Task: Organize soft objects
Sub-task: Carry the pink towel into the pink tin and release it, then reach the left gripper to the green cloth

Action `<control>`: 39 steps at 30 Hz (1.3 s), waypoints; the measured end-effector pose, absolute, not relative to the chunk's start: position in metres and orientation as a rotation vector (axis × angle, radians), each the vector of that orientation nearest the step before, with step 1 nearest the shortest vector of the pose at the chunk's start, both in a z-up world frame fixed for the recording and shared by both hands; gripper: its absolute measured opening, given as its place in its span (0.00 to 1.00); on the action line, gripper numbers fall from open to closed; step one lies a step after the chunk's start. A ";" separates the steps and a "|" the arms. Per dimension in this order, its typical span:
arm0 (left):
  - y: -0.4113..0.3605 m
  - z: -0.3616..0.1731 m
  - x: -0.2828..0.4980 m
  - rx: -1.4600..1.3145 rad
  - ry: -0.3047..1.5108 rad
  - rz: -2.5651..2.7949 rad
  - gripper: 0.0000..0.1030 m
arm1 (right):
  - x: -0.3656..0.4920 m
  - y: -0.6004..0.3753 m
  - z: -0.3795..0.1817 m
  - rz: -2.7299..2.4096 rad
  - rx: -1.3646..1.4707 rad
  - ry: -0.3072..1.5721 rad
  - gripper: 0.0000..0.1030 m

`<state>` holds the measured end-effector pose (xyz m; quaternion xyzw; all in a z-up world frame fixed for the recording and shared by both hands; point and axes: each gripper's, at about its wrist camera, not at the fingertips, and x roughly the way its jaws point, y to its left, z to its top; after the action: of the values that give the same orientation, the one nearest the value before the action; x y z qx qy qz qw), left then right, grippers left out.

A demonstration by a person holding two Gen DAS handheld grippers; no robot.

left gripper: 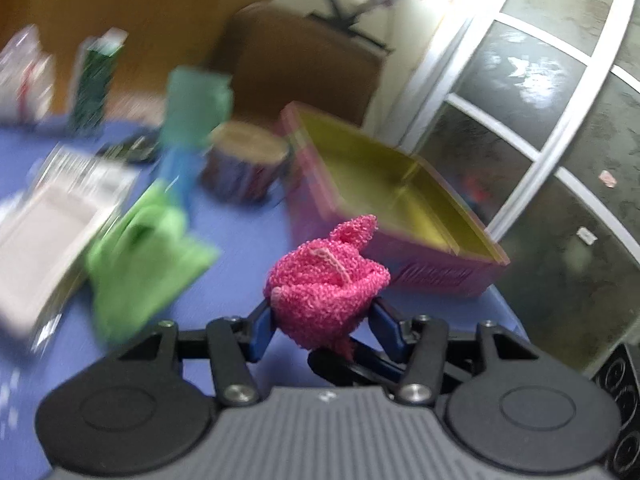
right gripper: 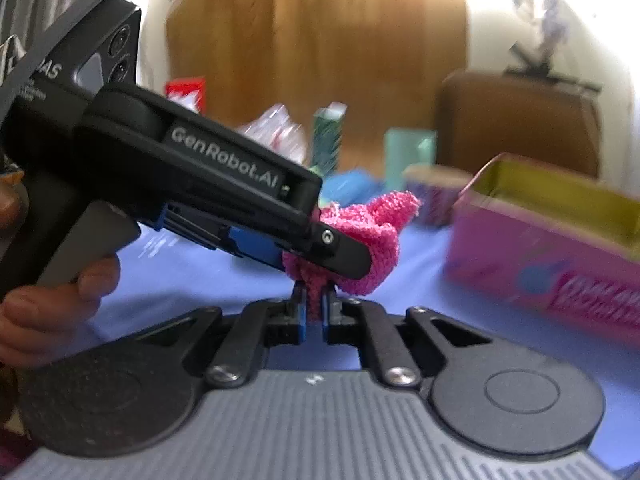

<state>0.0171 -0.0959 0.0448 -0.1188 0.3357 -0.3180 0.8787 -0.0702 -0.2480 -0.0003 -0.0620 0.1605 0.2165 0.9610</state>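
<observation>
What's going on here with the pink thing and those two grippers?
A person is holding a bunched pink knitted cloth above the blue table with both handheld tools: the left gripper and the right gripper are each shut on it. An open pink box with a yellow interior sits just beyond, with nothing visible inside it. A crumpled green cloth lies nearby.

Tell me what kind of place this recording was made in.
Probably a room in a home, though blur leaves doubt. A table under a blue cloth carries household clutter, a wooden door or wardrobe panel stands behind it, and a white-framed window is at the right.
</observation>
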 end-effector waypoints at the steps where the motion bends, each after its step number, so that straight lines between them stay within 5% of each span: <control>1: -0.104 0.051 0.019 -0.231 0.679 -0.678 0.50 | -0.068 -0.253 0.005 0.406 -0.128 0.291 0.10; 7: -0.173 0.078 0.050 -0.162 0.607 -0.721 0.48 | -0.040 -0.295 0.026 0.233 -0.082 0.209 0.10; 13: -0.200 0.078 0.055 -0.133 0.593 -0.713 0.60 | -0.002 -0.340 0.032 0.060 0.049 0.260 0.16; 18: -0.158 0.076 0.027 -0.125 0.503 -0.672 0.70 | -0.024 -0.340 0.029 0.025 0.085 0.211 0.36; 29: 0.012 0.030 -0.007 -0.366 0.575 -0.383 0.70 | -0.016 -0.254 0.033 0.380 0.021 0.320 0.37; 33: 0.039 0.023 -0.014 -0.430 0.572 -0.334 0.71 | 0.004 -0.216 0.038 0.435 -0.028 0.337 0.46; 38: 0.046 0.018 -0.019 -0.452 0.581 -0.337 0.71 | 0.012 -0.188 0.028 0.478 -0.119 0.379 0.43; 39: 0.046 0.017 -0.019 -0.453 0.583 -0.341 0.71 | 0.010 -0.185 0.026 0.490 -0.135 0.391 0.27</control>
<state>-0.0189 0.0457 0.0173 -0.2205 0.2836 -0.1657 0.9184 0.0102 -0.1850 0.0258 -0.0663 0.1920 0.2410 0.9490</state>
